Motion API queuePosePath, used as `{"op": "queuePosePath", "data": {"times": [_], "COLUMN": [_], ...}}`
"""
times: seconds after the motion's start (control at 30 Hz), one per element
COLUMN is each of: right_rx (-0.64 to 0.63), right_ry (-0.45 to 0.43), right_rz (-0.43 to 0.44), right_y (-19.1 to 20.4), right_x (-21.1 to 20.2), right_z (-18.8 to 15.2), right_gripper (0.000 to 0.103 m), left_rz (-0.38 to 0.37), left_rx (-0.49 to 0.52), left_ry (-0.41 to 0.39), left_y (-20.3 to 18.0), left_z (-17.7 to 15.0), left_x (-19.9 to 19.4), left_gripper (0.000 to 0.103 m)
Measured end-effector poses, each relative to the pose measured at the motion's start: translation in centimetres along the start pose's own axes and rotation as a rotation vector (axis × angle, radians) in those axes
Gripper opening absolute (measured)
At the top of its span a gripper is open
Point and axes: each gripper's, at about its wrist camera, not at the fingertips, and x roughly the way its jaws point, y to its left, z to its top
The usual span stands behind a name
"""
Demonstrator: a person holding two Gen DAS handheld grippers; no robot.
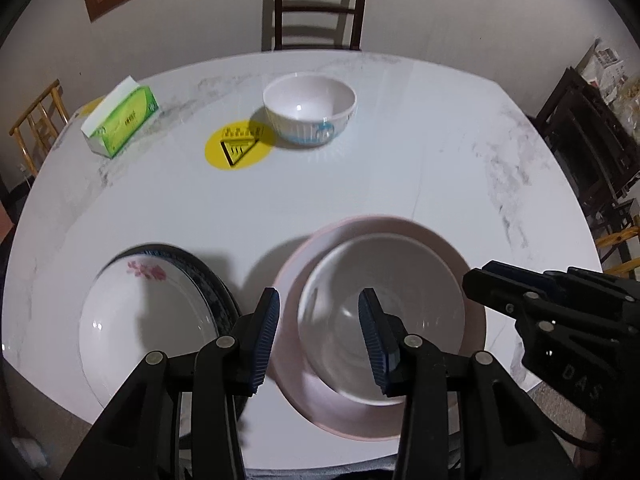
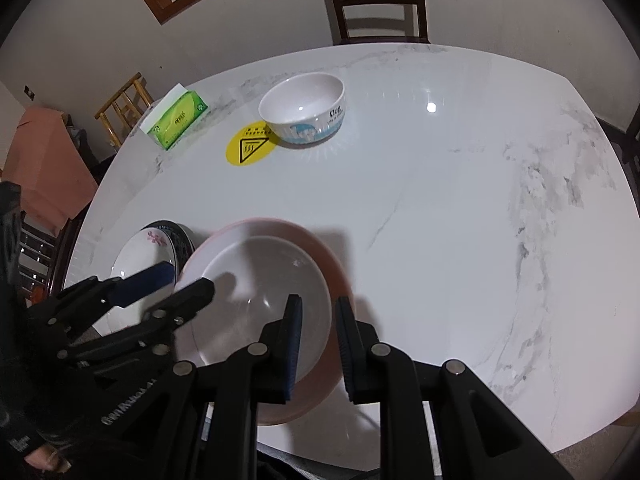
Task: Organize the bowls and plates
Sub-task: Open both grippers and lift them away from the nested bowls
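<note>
A pink plate with a white bowl in it is held tilted above the near table edge. My right gripper is shut on the plate's right rim. My left gripper is open, its jaws astride the bowl's near left wall, not touching. A white flowered plate lies on a dark-rimmed plate at the near left. A white bowl with blue print stands at the far middle.
The white marble table carries a yellow round warning sticker and a green tissue box at the far left. A dark chair stands behind the table.
</note>
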Motion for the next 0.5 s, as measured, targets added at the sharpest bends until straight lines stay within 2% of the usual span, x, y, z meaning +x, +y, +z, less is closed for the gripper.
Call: {"op": "queuePosePath", "data": {"times": [0.2, 0.37, 0.5], "right_rx": [-0.021, -0.022, -0.017], "right_ry": [-0.033, -0.039, -0.012], "right_rz": [0.037, 0.068, 0.074], "right_y": [-0.5, -1.2, -2.1], "right_x": [-0.5, -0.1, 0.7], "right_z": [0.6, 2.1, 3.6], "right_gripper": [0.019, 0.019, 0.019], "left_rz": [-0.011, -0.017, -0.014], "left_rx": [-0.022, -0.079, -0.127], "left_ry": [-0.06, -0.047, -0.023], "left_y": [1.8, 3.8, 5.5], "left_z": [1.0, 1.8, 2.8], "left_x": [-0.7, -0.1, 1.0], "left_gripper": [0.047, 0.047, 0.047]}}
